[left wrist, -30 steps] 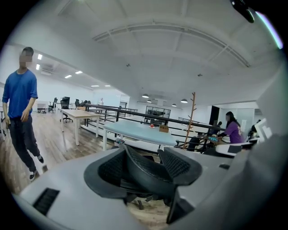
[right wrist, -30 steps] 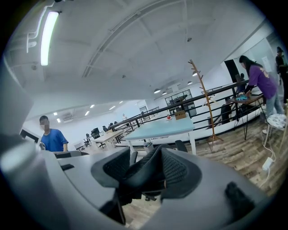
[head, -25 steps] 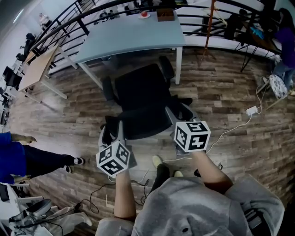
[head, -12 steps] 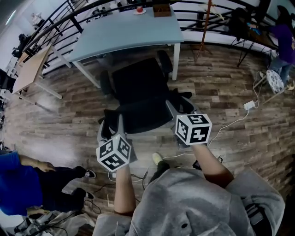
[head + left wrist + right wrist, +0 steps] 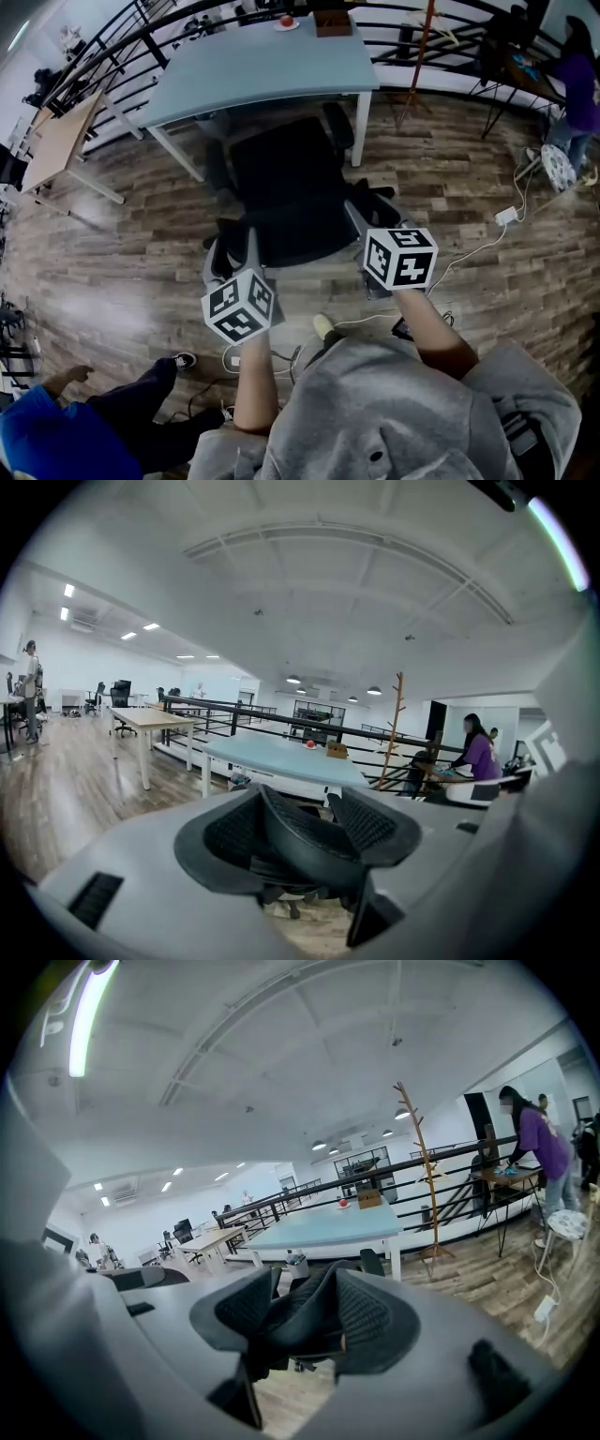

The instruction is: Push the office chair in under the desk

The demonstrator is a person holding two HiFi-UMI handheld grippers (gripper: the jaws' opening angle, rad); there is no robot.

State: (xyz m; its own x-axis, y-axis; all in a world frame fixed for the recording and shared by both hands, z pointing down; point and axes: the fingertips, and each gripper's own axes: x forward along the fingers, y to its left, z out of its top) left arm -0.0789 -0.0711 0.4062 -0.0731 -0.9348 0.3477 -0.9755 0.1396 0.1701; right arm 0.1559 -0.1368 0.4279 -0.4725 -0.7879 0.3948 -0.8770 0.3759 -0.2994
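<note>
At twelve o'clock, against the near edge of the pale blue rectangular surface (image 5: 262,66), the black mesh office chair (image 5: 286,197) is found, not yet tucked under. Its backrest rim is straddled by the left claw (image 5: 232,264) and the right claw (image 5: 371,234), both set wide and seemingly clamped on it. A skewed push could drive the one-o'clock armrest (image 5: 337,127) into the white leg (image 5: 362,131). Open wooden floor (image 5: 450,187) is left at two o'clock.

The right gripper (image 5: 302,1312) has its jaws clamped on the office chair (image 5: 298,1331) back. Beyond stands the pale blue bench (image 5: 323,1227); right of it, a person (image 5: 530,1143).
</note>
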